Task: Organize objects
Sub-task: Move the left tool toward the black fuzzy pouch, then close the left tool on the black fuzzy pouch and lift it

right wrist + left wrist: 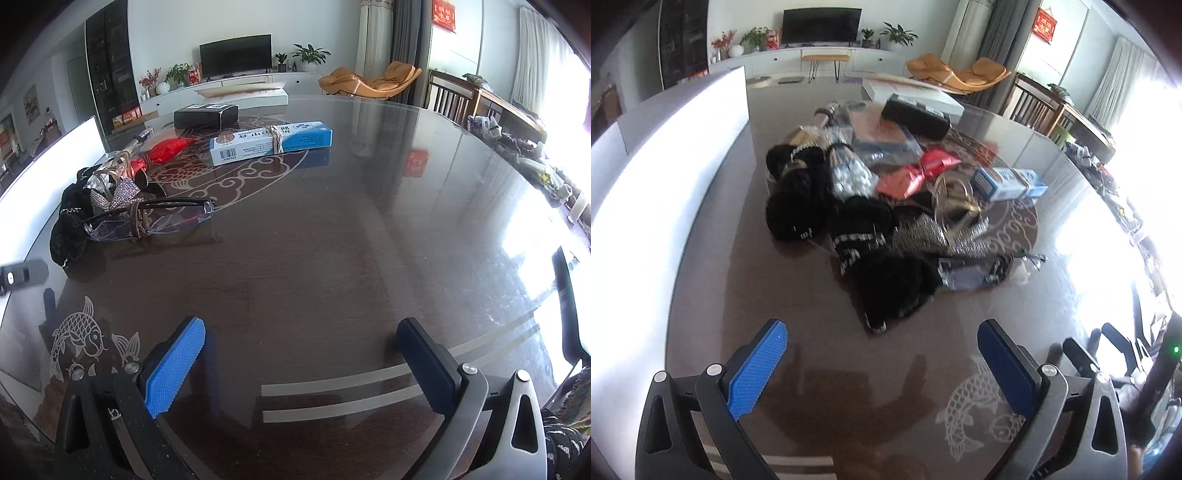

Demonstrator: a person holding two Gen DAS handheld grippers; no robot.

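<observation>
A heap of small goods lies mid-table in the left wrist view: black furry hair ties [798,214], a bag of white beads [851,177], red packets [923,170], a blue-white box [1008,182] and a black case [916,114]. My left gripper [882,332] hangs open above the table's near side, short of the heap. In the right wrist view, glasses [147,221] bound with a band lie left, the blue-white box [271,142] and black case [205,116] beyond. My right gripper [301,328] is open over bare table, holding nothing.
The round dark glass-topped table [332,240] has fish patterns. A white panel [676,147] stands along its left side. A flat white box [916,92] lies at the far edge. Wooden chairs [454,96] and a cluttered sideboard [524,147] stand to the right.
</observation>
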